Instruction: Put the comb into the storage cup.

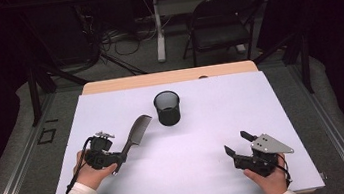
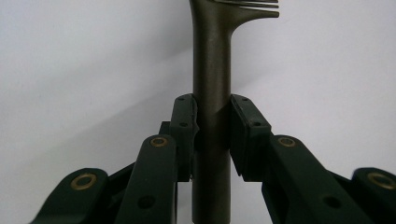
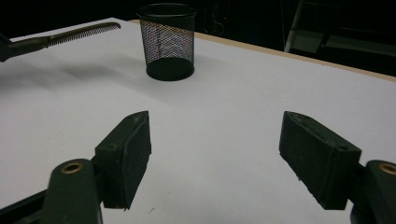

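Observation:
A dark comb [image 1: 137, 132] is held above the white table sheet [image 1: 205, 138] at the left, its teeth end pointing up toward a black mesh cup [image 1: 167, 107]. My left gripper [image 1: 120, 158] is shut on the comb's handle [image 2: 211, 98], both pads pressed against it. In the right gripper view the comb [image 3: 70, 36] hovers at far left, apart from the mesh cup [image 3: 167, 41]. My right gripper [image 1: 236, 143] rests near the front right of the table, open, with nothing between its jaws [image 3: 215, 154].
The wooden table edge [image 1: 167, 76] shows beyond the sheet. A folding chair [image 1: 223, 19] and cables stand on the floor behind the table. The sheet between the cup and the right gripper is bare.

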The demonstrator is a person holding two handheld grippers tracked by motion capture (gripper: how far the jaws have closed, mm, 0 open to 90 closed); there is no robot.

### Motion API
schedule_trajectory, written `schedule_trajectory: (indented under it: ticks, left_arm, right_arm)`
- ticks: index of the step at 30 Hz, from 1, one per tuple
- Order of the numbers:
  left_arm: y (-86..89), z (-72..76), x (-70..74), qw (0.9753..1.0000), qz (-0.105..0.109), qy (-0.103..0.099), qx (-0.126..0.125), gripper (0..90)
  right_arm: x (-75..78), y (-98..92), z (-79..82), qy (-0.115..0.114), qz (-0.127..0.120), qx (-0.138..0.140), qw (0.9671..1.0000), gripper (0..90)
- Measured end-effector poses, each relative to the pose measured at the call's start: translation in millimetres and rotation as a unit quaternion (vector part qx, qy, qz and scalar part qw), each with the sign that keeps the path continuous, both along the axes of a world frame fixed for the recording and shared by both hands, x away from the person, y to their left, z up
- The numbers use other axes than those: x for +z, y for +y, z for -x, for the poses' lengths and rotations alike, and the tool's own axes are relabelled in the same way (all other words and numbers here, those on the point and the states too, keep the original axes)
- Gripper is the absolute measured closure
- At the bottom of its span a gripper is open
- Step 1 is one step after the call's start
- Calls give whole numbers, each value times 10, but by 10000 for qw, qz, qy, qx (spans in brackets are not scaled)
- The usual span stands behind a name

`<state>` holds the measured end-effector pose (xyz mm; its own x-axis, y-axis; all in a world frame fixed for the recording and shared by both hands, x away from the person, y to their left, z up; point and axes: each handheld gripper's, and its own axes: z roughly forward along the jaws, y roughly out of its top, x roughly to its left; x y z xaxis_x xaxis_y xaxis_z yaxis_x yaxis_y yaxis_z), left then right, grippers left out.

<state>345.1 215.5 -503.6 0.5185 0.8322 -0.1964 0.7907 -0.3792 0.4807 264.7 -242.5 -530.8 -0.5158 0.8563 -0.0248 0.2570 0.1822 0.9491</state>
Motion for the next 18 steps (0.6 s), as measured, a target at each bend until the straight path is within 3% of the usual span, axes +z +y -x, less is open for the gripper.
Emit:
schedule_trajectory:
  ticks: [4, 9, 12, 17, 18]
  left_arm:
    - [-30, 24, 13, 9998, 110, -177, 31, 725]
    - [-61, 19, 13, 9983, 453, -366, 59, 726]
    - [-75, 26, 33, 9974, 525, -493, 50, 726]
    - [-99, 33, 67, 9952, 719, -661, 30, 726]
    - [-119, 43, 90, 9939, 756, -809, -1, 726]
  right_arm:
    - [1, -12, -5, -22, -76, -24, 10000, 250]
    - [2, 4, -22, -66, -42, 5, 10000, 250]
    - [11, 1, -30, -80, -56, -8, 10000, 255]
    - [15, -14, -44, -84, -93, -61, 9999, 259]
    - [13, -10, -57, -97, -83, -67, 9999, 267]
